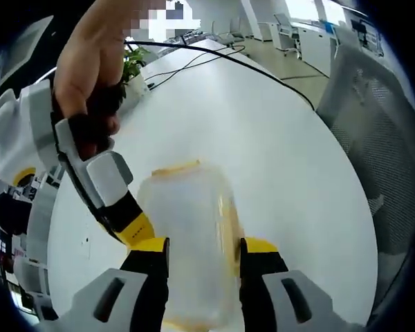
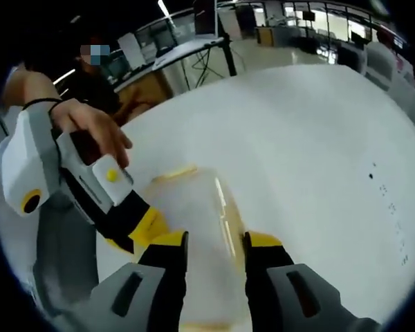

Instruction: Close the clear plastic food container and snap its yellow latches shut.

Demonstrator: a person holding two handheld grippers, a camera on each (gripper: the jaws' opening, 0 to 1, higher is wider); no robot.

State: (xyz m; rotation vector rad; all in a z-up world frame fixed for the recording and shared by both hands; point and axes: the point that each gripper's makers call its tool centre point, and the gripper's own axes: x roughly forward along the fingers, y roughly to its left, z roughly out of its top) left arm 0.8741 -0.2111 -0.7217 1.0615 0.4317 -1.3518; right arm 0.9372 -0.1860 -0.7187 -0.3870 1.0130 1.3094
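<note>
Both grippers grasp the clear container (image 1: 194,242) on the white table (image 1: 277,138): left gripper (image 1: 204,250) and right gripper (image 2: 216,243) each at 6 o'clock, jaws clenched against its sides.

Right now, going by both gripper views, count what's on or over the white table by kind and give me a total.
Clear plastic food containers: 1, the container with yellow trim
Handheld grippers: 2, the left gripper and the right gripper, their fingers on either side of the container
Potted plants: 1, the potted plant at the table's far end
Black cables: 1, the black cable
Total: 5
</note>
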